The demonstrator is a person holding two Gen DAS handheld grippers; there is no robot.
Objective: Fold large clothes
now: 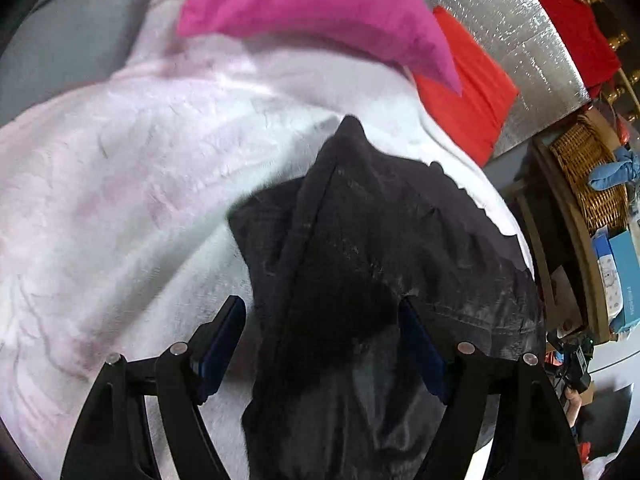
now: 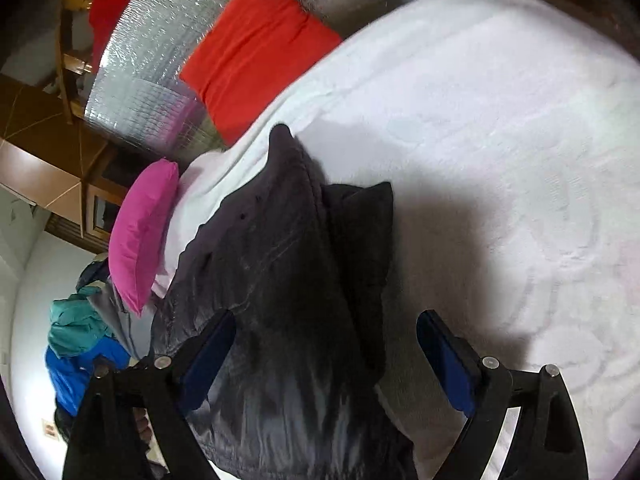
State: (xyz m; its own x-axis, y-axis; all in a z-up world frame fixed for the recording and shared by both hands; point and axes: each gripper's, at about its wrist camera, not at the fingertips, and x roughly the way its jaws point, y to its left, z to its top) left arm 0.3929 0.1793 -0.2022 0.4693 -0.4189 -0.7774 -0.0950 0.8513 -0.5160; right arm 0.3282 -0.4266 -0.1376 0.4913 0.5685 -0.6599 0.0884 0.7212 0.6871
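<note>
A dark grey-black garment [image 1: 360, 220] lies crumpled on the pale pink-white plush blanket [image 1: 120, 180] of a bed. My left gripper [image 1: 320, 304] hovers over its near end, jaws wide apart. The cloth runs between them: the left finger is over bare blanket, the right finger at the garment's edge. In the right wrist view the same garment [image 2: 280, 240] stretches away in a ridge across the blanket [image 2: 500, 120]. My right gripper [image 2: 328, 320] stands open over it, its left finger above the cloth and its right finger above the blanket. Neither pair of pads presses on the fabric.
A pink pillow [image 1: 312, 0] [image 2: 140, 232] and a red pillow [image 1: 464, 92] [image 2: 256, 52] lie at the head of the bed against a silver quilted panel [image 1: 520, 32]. A wicker basket [image 1: 588, 168] stands on a shelf beside the bed. Blue and teal clothes [image 2: 76, 340] are piled on the floor.
</note>
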